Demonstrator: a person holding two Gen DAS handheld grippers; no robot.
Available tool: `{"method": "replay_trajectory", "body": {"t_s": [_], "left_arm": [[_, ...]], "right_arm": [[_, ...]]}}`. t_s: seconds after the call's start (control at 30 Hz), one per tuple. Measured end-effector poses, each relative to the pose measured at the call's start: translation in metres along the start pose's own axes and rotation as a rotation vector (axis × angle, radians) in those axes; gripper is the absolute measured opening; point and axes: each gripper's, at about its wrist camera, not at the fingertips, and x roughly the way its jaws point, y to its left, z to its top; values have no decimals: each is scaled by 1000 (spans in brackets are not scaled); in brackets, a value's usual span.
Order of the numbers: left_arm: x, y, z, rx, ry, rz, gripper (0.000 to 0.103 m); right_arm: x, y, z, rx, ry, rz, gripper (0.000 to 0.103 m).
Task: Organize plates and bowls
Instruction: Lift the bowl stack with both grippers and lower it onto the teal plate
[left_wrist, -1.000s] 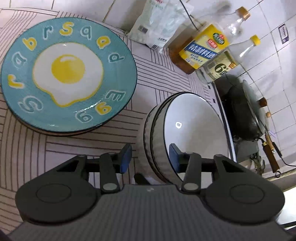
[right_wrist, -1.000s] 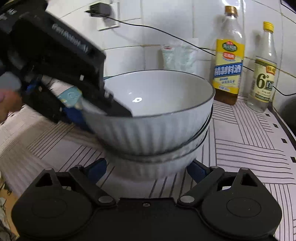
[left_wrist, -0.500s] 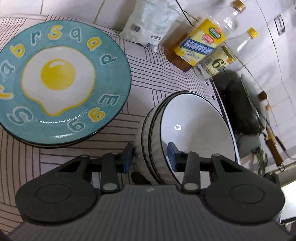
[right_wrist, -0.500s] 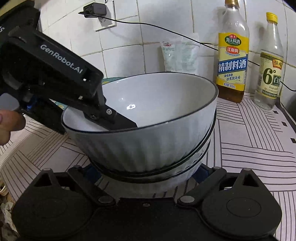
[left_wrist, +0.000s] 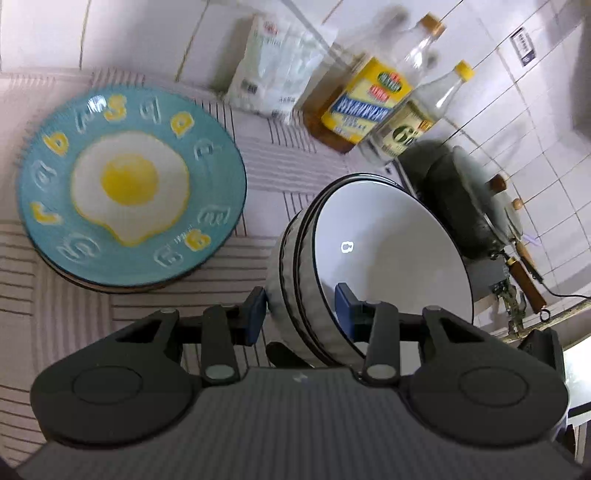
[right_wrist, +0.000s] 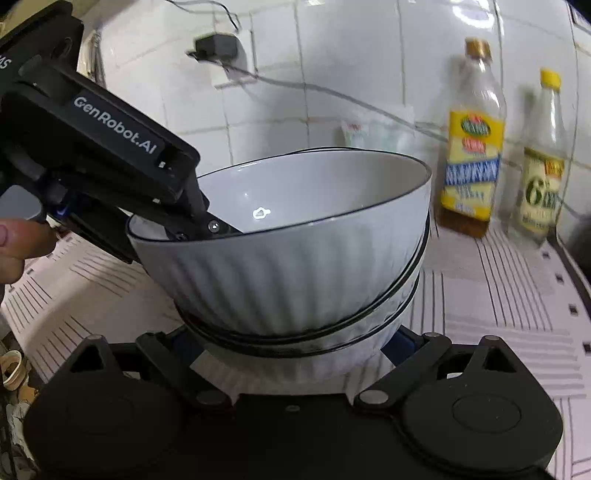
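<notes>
A stack of white ribbed bowls (left_wrist: 391, 258) with dark rims is held tilted above the striped counter. My left gripper (left_wrist: 300, 314) is shut on the stack's near rim, one blue pad outside and one inside. In the right wrist view the stack of bowls (right_wrist: 295, 266) fills the middle. My right gripper (right_wrist: 291, 345) spreads wide around the lowest bowl's base, and its fingertips are mostly hidden behind the bowl. The left gripper's fingers (right_wrist: 207, 225) reach over the top bowl's rim there. A blue plate with a fried-egg picture (left_wrist: 129, 188) lies on other plates to the left.
Two glass bottles (left_wrist: 373, 107) (right_wrist: 472, 147) stand by the tiled wall, beside a white bag (left_wrist: 273, 77). A dark wok with a lid (left_wrist: 465, 206) sits on the stove to the right. A plug and cable (right_wrist: 218, 48) hang on the wall.
The bowl stack has risen and tilted more, carried by both grippers. The left gripper's jaws have stayed clamped on the rim.
</notes>
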Motion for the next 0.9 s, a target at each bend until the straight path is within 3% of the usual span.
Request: {"method": "replay_trajectory", "body": {"t_s": [0.23,0.43,0.7,0.9], "left_arm": [[-53,6,23,17,-47,41,39],[-78,27,39,9,-82,92,40],[-85,55,56,0,-102,155,43],[-68,81,76,-43,-118,170,44]], "right_arm": [[-5,28,35,-37,-72,54,98],[17,47,60,-60,-100,111,98],[51,65,78,-77,-100,174,98],[91,64,83,-93,-85,192,98]]}}
